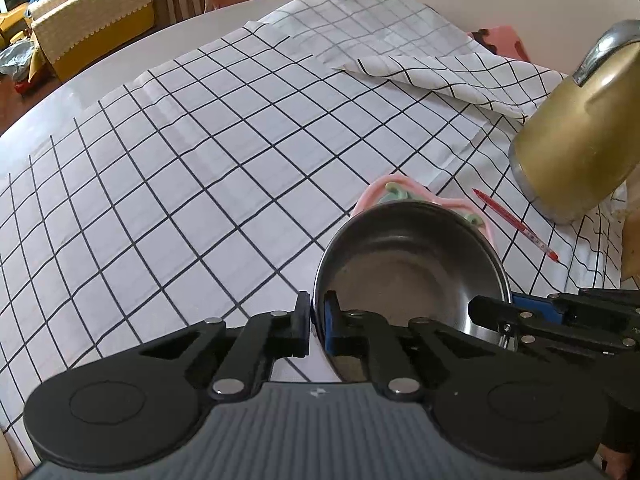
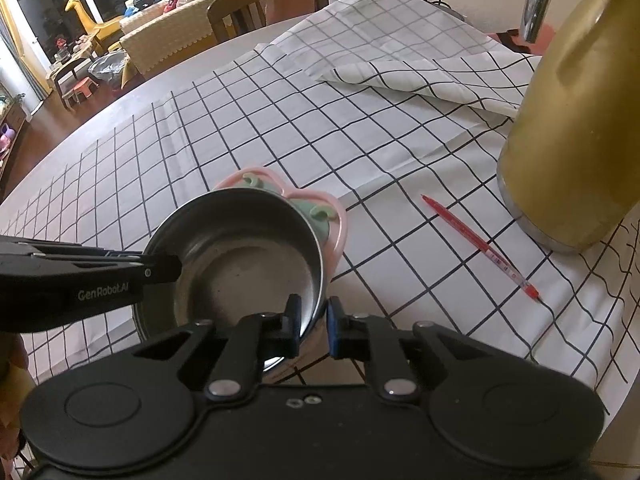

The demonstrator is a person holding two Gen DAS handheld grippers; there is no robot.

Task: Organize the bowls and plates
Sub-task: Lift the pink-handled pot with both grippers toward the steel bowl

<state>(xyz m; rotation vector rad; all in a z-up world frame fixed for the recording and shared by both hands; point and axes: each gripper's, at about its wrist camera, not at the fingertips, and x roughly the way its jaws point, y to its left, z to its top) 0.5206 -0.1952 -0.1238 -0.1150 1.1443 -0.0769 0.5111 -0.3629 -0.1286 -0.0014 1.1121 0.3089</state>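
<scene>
Both-handed, I have a stainless steel bowl point(image 1: 412, 268) pinched by its rim from two sides: my left gripper point(image 1: 318, 320) is nearly closed on the near-left edge, one finger outside the wall and one inside, while my right gripper point(image 2: 314, 320) grips the opposite edge the same way, its jaws narrowed to the thickness of the rim. In the right wrist view the left gripper reaches in from the left across the bowl's lip. The bowl sits tilted over a pink plate point(image 2: 338, 224) and a green piece point(image 2: 316, 210) tucked beneath its far side, on a white black-grid tablecloth point(image 1: 180, 168) spread over a round table point(image 1: 120, 68). A red pen point(image 2: 480, 246) lies just to the right, apart from the bowl, and a gold kettle point(image 2: 572, 132) looms beyond it. Chairs point(image 2: 236, 6) crowd the table's far edge.
</scene>
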